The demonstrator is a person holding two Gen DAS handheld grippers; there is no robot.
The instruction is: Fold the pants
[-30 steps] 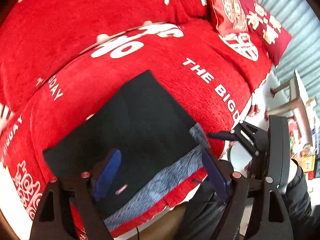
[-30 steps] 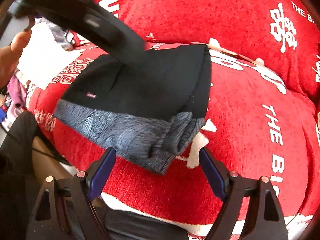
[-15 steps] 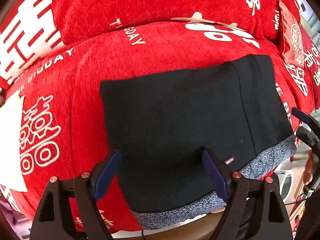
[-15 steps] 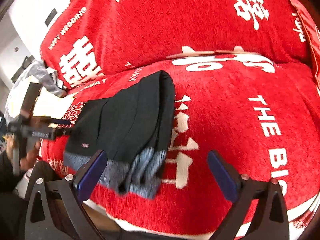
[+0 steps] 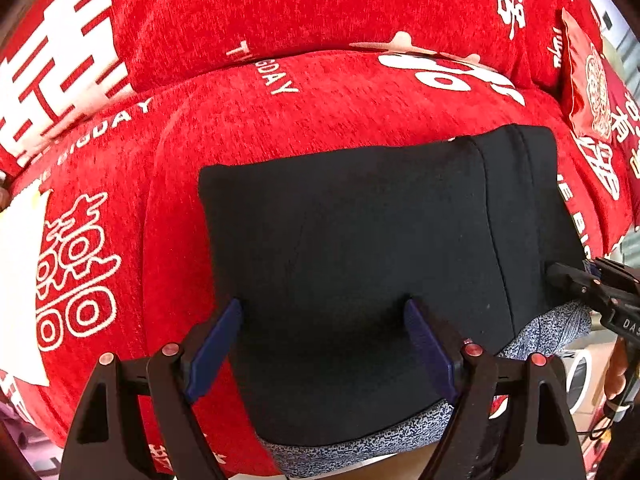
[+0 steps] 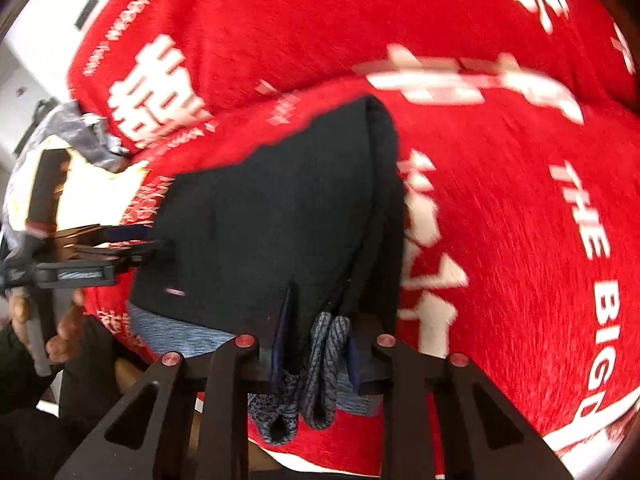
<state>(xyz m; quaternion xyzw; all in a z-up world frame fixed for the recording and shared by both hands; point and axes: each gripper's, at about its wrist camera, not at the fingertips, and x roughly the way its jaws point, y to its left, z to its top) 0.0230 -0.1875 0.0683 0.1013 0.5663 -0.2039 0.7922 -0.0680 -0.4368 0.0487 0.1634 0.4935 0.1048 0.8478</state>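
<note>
The black pants (image 5: pixel 360 240) lie folded into a rectangle on the red sofa seat, their grey speckled waistband (image 5: pixel 360 444) hanging at the front edge. My left gripper (image 5: pixel 324 344) is open, its blue pads above the near part of the pants, holding nothing. My right gripper (image 6: pixel 316 344) is shut on the pants' right front corner, pinching the bunched grey waistband (image 6: pixel 320 364) and black layers (image 6: pixel 280 220). The right gripper also shows at the right edge of the left wrist view (image 5: pixel 568 280), against the pants' side.
The sofa (image 5: pixel 280 128) is covered in red cloth with white lettering. A red cushion (image 5: pixel 592 92) lies at the far right. A white sheet (image 5: pixel 20 288) lies on the sofa's left end. The person's hand (image 6: pixel 64 336) holds the left gripper at the sofa's front.
My right gripper moved in and closed on the pants' right front corner. My left gripper stayed open over the near part of the pants, almost still over the last half second.
</note>
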